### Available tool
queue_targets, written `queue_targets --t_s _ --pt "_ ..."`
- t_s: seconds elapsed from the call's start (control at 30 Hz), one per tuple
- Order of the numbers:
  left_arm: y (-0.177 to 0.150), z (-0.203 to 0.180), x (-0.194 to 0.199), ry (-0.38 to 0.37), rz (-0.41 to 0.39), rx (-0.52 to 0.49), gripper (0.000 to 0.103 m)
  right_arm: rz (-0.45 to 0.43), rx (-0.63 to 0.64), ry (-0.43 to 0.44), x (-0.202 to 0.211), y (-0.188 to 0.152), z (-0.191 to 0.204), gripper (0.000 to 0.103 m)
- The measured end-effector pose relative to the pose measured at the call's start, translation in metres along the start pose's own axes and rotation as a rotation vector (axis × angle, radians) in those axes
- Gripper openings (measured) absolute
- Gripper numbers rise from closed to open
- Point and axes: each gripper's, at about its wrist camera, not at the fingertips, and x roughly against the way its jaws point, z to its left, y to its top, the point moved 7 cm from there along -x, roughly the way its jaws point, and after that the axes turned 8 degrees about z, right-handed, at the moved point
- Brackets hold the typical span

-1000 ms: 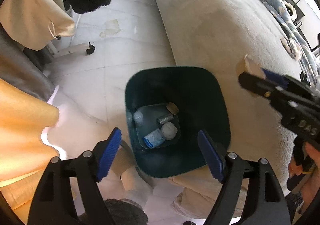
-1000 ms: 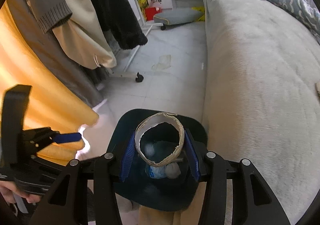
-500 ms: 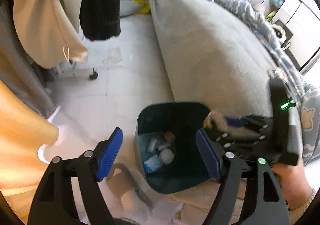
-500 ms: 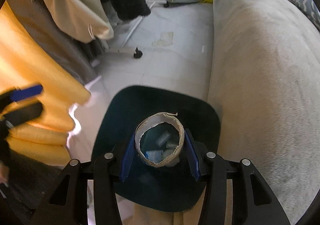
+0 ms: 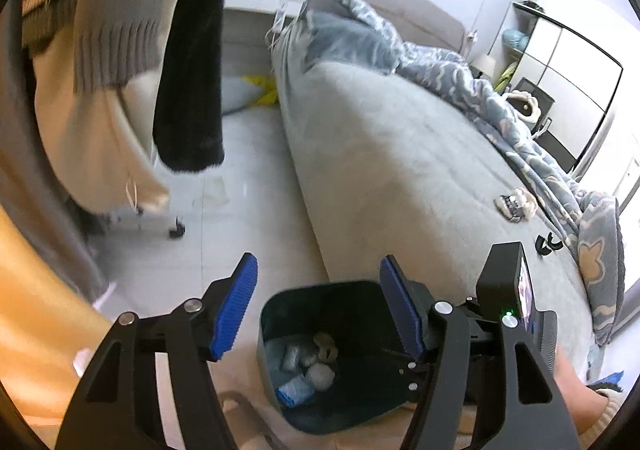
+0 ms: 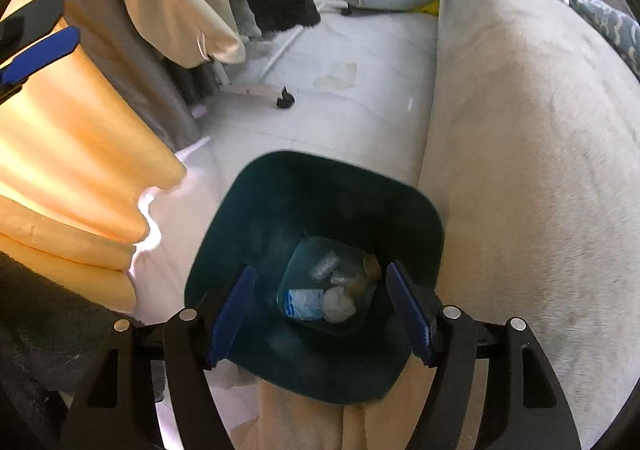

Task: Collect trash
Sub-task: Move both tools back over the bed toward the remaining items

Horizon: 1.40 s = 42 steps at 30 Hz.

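Observation:
A dark teal trash bin (image 6: 280, 206) stands on the floor against the bed. At its bottom lie several bits of trash (image 6: 320, 298), a brown cardboard roll (image 6: 370, 270) among them. My right gripper (image 6: 319, 274) hangs over the bin's mouth with its jaws opening, and nothing is between the pads. In the left wrist view the bin (image 5: 276, 302) sits low, with the roll (image 5: 326, 344) inside. Higher up, my left gripper (image 5: 318, 270) is closing on empty air. The right gripper's body (image 5: 504, 302) shows at the bin's right rim.
A grey bed (image 5: 400, 150) with a blue patterned blanket (image 5: 500, 110) runs along the right, with small items (image 5: 516, 202) lying on it. Hanging clothes (image 5: 192, 70), an orange curtain (image 6: 80, 154) and a rack's wheel (image 6: 285, 102) border the left. A trouser leg (image 6: 304, 422) is below the bin.
The right gripper has opened and the cardboard roll it held now lies in the bin. The left gripper has risen, tilted up toward the room and narrowed.

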Motion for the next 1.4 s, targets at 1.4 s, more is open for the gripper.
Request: queue_targets --t_s 1.4 --pt "0.075 -0.227 -0.088 -0.152 -0.066 -0.298 0.082 -0.465 -0.403 -0.145 0.179 -0.038 -0.271 0.086"
